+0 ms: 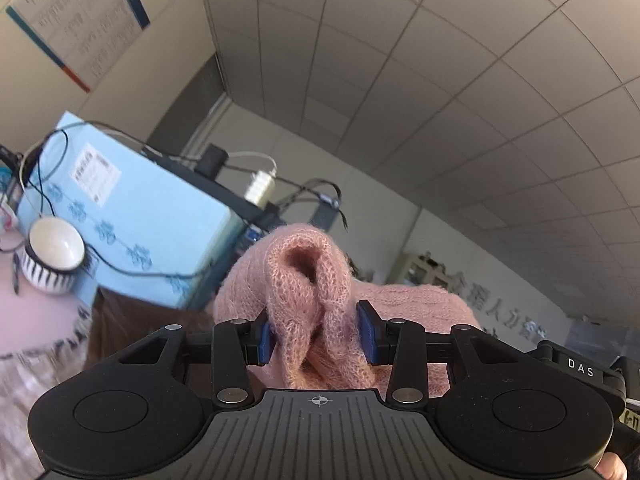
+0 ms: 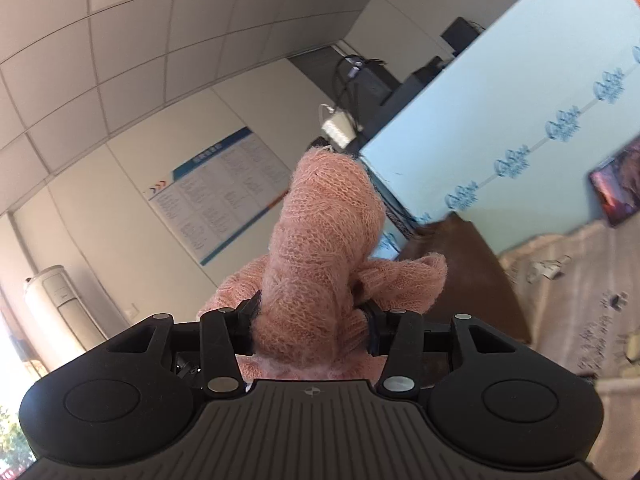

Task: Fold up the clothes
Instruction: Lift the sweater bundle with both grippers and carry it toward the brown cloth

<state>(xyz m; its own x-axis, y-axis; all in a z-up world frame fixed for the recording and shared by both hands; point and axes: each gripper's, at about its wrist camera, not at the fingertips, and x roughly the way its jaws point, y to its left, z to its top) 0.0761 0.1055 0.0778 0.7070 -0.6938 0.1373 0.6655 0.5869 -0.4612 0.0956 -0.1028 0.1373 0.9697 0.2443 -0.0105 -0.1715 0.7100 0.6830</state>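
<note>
A pink knitted sweater (image 1: 304, 276) is bunched between the blue pads of my left gripper (image 1: 318, 334), which is shut on it and tilted up toward the ceiling. More of the knit spreads out behind to the right. In the right wrist view the same pink sweater (image 2: 320, 240) rises in a thick fold from my right gripper (image 2: 312, 328), whose jaws are shut on it, the pads mostly buried in the wool. Both grippers hold the garment raised in the air.
A light blue box (image 1: 132, 216) with cables and a power adapter (image 1: 260, 188) stands to the left. A striped white bowl (image 1: 52, 256) rests on a pink cloth. A patterned beige cloth (image 2: 580, 300) lies at the right, next to a dark wooden surface (image 2: 472, 280).
</note>
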